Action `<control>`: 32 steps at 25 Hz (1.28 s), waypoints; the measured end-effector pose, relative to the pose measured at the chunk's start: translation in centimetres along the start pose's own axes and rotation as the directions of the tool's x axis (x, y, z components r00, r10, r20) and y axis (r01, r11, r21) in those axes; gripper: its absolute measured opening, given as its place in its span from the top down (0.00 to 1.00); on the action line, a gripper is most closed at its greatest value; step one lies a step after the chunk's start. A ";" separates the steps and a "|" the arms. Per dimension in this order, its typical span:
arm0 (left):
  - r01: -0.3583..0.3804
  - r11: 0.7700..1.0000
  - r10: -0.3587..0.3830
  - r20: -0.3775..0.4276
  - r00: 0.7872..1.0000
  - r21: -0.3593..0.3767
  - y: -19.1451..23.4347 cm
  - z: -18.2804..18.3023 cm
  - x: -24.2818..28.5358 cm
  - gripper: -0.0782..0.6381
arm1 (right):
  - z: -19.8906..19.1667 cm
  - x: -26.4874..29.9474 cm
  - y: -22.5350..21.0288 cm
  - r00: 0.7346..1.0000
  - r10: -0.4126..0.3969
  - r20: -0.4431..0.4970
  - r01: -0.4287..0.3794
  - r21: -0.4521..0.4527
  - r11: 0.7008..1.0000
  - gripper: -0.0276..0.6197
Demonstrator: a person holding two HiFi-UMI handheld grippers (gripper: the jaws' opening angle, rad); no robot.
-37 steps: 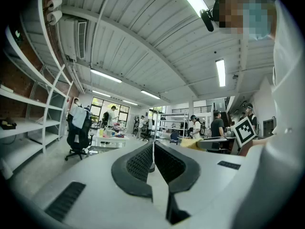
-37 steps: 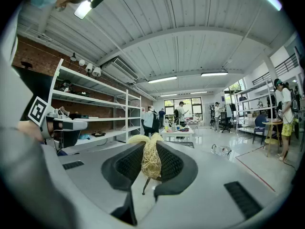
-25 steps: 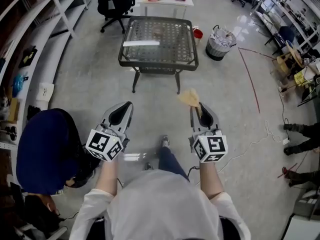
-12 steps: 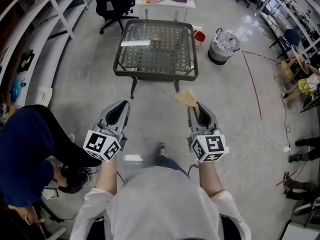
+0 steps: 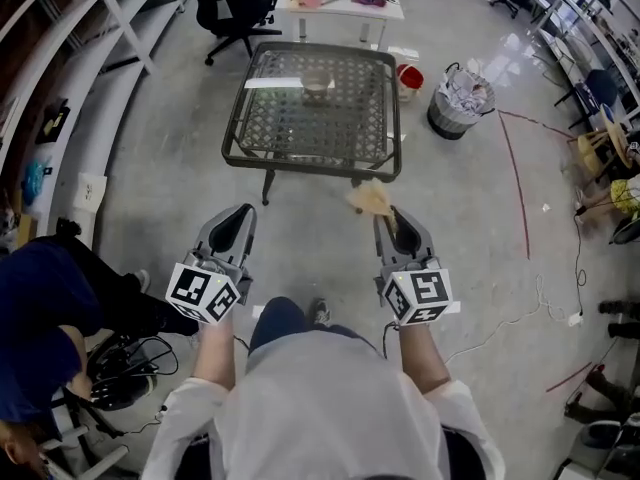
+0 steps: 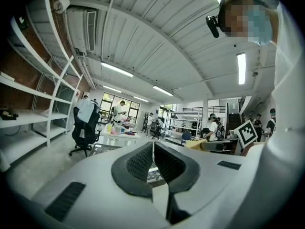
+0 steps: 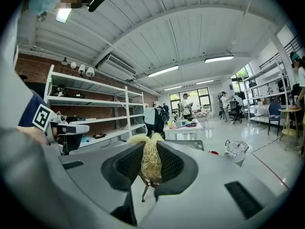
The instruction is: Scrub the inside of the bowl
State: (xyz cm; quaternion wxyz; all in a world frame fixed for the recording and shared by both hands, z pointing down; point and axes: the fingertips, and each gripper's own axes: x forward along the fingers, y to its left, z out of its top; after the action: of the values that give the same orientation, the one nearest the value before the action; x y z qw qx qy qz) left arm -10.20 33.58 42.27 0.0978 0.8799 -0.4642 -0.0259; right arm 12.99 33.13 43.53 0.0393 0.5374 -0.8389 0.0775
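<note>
Head view, items listed from the task piece outward.

- Bowl [image 5: 318,85]: small and pale, apparently upright, though too far off to see inside. It stands on the far half of the table [image 5: 300,165], about midway between the left and right edges.
- Table: dark metal frame, glass top over mesh, on a concrete floor, well ahead of both grippers. A white strip [image 5: 273,84] lies just left of the bowl, toward the far-left corner.
- Scrubber [image 5: 372,200]: a wad of straw-yellow fibre, clamped in the right gripper [image 5: 392,218]. In the right gripper view the jaws press on the scrubber [image 7: 150,159] from both sides, and its tuft stands out past the tips of the right gripper [image 7: 151,147].
- Left gripper [image 5: 240,220]: level with the right one and well apart from it. In the left gripper view its jaws meet tip to tip with nothing between them [image 6: 153,149].
- Marker cubes: one at the rear of each gripper, left [image 5: 207,290] and right [image 5: 420,296].
- Waste bin [image 5: 458,103]: beyond the table's far-right corner, with a crumpled liner.
- Red container [image 5: 409,76]: on the floor, just beside that corner.
- White desk [image 5: 345,3]: cluttered, behind the table.
- Black office chair [image 5: 235,3]: left of the desk.
- White shelving [image 5: 100,28]: along the left side.
- Person in dark blue [image 5: 40,308]: low at the left edge.
</note>
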 end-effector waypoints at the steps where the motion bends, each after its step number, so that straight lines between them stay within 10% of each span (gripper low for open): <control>1: -0.004 1.000 0.004 -0.005 1.000 0.000 0.4 0.0 0.5 0.84 | 0.0 0.7 -0.3 1.000 0.003 -0.005 -0.003 0.002 1.000 0.82; 32: 0.183 0.983 -0.183 -0.039 0.982 -0.008 18.7 4.8 17.2 0.84 | 4.1 21.8 -2.4 0.984 -0.176 0.011 0.175 0.024 0.984 0.82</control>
State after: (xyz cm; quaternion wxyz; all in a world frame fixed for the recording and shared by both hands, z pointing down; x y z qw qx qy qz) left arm -16.25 8.43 42.03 0.1064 0.9189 -0.3793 -0.0183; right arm 6.12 11.95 42.93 0.0343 0.6102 -0.7875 0.0796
